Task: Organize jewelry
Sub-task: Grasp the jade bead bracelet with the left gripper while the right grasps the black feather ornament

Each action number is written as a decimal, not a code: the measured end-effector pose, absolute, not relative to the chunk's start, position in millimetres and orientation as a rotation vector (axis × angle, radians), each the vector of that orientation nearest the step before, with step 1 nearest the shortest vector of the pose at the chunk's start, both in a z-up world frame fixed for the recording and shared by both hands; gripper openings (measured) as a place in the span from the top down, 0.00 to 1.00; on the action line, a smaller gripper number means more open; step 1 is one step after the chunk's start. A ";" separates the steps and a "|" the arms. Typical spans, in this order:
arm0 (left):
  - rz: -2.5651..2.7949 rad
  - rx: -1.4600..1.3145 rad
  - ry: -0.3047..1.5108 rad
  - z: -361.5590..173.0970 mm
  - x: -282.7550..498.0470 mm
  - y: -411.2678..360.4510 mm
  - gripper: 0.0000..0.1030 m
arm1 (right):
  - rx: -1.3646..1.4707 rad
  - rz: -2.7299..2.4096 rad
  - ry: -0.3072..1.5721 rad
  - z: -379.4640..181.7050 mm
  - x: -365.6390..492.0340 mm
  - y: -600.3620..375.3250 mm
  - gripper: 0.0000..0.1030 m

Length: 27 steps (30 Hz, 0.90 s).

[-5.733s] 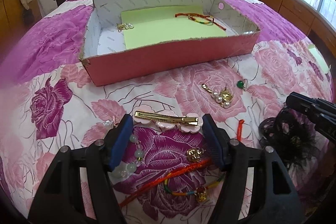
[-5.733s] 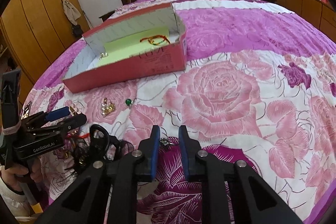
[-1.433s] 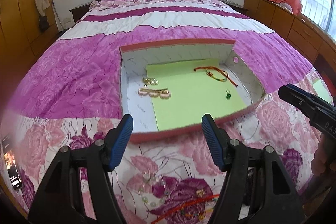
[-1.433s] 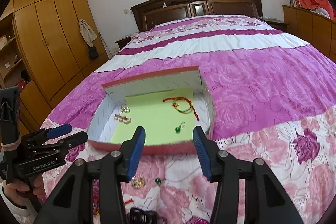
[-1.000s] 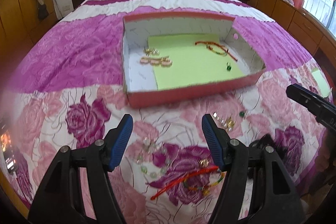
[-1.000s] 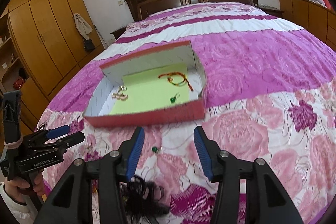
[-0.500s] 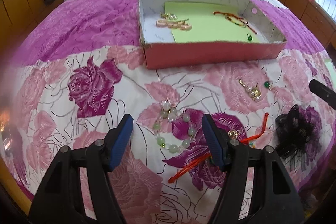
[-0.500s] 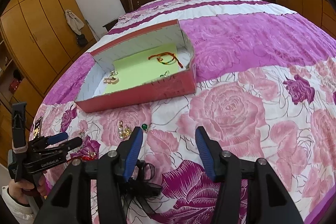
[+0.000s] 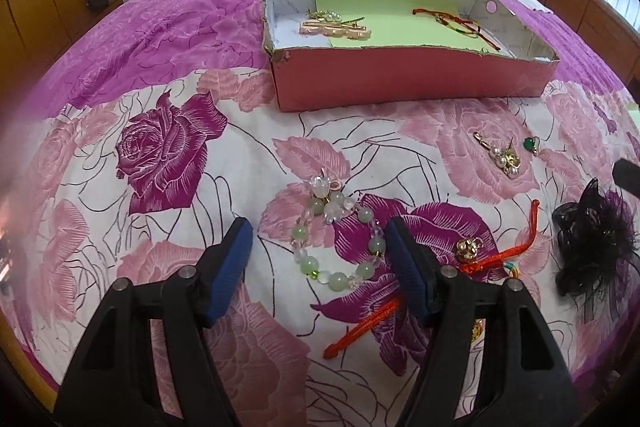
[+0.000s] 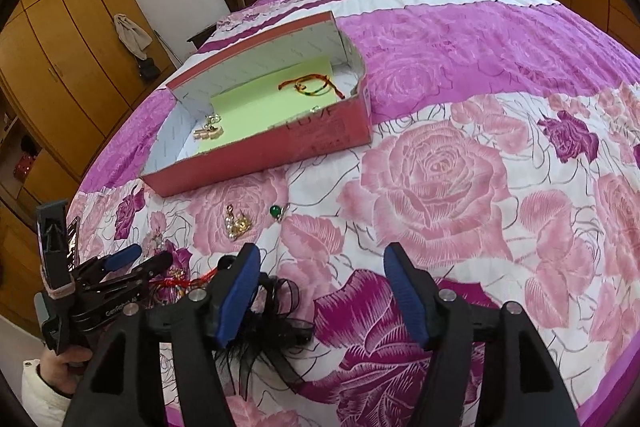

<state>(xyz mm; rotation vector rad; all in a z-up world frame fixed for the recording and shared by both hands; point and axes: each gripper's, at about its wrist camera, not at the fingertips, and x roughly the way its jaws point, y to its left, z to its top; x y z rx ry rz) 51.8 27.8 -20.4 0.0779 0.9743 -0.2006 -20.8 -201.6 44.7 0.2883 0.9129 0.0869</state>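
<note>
The right tool (image 10: 320, 287), jaws just widened and empty, hangs over the bed (image 10: 460, 187) beside a black feathered hairpiece (image 10: 276, 331).

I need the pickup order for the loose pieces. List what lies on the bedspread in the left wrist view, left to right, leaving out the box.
Green bead bracelet → gold charm on the red cord → pearl and gold earring → green stone earring → black feathered hair clip.

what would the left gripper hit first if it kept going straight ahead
Most likely the bead bracelet, lying on the bedspread between the open left gripper fingers; depth is hard to judge.
</note>
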 end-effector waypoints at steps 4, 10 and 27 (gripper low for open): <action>-0.204 0.075 0.956 -18.8 50.4 30.5 0.72 | 0.277 0.075 0.928 44.0 -24.5 -197.2 0.33; -0.220 0.071 0.939 -15.5 46.4 36.0 0.84 | 0.272 0.071 0.958 44.7 -33.6 -188.5 0.31; -0.305 -0.005 0.898 -0.4 33.4 44.7 1.00 | 0.164 0.100 1.041 25.1 -27.1 -139.3 0.22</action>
